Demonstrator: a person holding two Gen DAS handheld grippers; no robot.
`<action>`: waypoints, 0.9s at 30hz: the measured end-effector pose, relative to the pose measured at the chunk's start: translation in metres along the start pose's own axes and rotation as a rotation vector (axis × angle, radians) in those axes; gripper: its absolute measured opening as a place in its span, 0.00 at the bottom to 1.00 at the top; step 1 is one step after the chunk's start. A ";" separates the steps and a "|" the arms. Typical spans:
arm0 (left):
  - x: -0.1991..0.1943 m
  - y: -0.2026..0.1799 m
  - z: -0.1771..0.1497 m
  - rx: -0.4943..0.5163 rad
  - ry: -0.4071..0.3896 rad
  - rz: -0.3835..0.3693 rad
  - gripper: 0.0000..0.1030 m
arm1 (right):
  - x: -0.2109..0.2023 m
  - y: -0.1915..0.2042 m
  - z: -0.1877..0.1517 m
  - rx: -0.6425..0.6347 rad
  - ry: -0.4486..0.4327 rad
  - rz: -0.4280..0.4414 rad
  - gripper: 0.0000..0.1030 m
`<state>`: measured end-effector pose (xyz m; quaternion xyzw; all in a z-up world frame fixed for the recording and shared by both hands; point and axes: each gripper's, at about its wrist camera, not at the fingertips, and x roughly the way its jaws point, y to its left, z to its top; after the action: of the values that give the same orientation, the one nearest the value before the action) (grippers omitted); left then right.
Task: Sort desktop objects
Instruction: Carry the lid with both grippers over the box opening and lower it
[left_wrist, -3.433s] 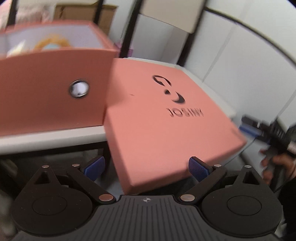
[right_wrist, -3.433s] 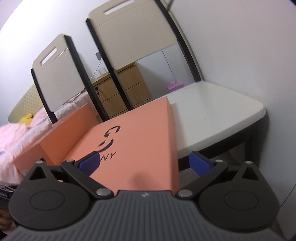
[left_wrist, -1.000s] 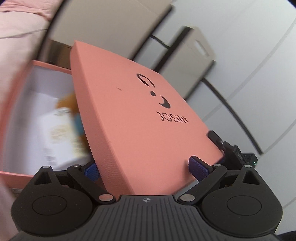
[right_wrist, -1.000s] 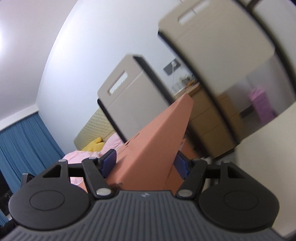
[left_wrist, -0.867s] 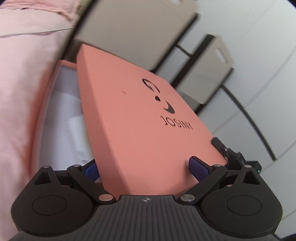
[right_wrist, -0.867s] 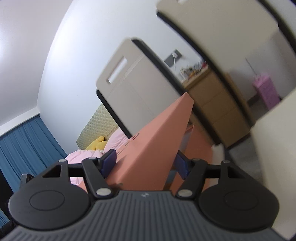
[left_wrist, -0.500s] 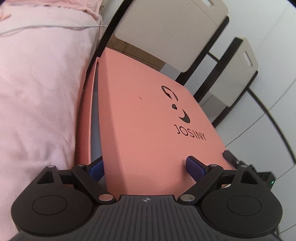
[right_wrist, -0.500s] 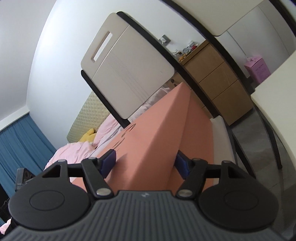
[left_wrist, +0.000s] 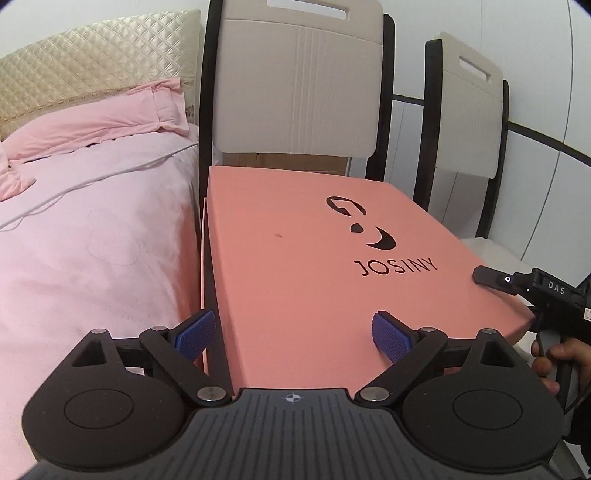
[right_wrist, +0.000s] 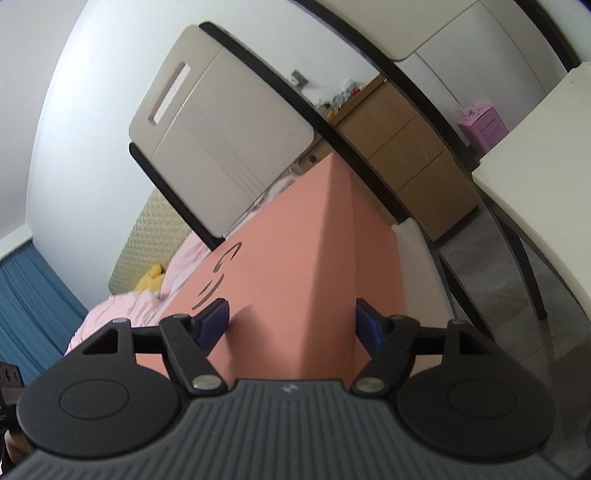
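Observation:
A salmon-pink lid (left_wrist: 314, 251) printed JOSINY lies flat over its matching box (left_wrist: 204, 258), of which only a thin left edge shows. The box stands on a chair seat (right_wrist: 410, 240). My left gripper (left_wrist: 291, 332) is shut on the lid's near left corner, one blue pad against the side wall and one on top. In the right wrist view the lid (right_wrist: 295, 266) runs edge-on between the fingers of my right gripper (right_wrist: 291, 325), which is shut on its near right corner. The box's contents are hidden.
A bed with pink bedding (left_wrist: 92, 221) lies close on the left. Two chair backs (left_wrist: 295, 74) (left_wrist: 465, 103) rise behind the box. A white table (right_wrist: 535, 166) stands to the right, a wooden drawer cabinet (right_wrist: 406, 155) beyond it. A hand (left_wrist: 554, 354) holds the right gripper's handle.
Both grippers carried the lid off the table, swung it over the open box and lowered it flat. The box's contents, visible a second ago, are now covered.

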<state>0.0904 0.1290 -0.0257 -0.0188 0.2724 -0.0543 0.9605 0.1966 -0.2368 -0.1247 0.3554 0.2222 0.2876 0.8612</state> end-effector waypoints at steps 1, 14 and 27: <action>-0.001 0.000 -0.001 0.004 -0.003 0.001 0.91 | 0.000 0.000 -0.001 -0.002 -0.012 -0.006 0.72; -0.003 -0.011 -0.007 0.065 -0.034 0.001 0.92 | -0.025 0.010 -0.011 -0.088 -0.156 -0.085 0.71; 0.014 0.006 -0.002 -0.009 0.023 0.045 0.91 | -0.002 0.046 -0.035 -0.272 -0.155 -0.126 0.59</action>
<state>0.1016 0.1334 -0.0349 -0.0163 0.2842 -0.0316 0.9581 0.1596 -0.1945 -0.1131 0.2422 0.1361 0.2322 0.9322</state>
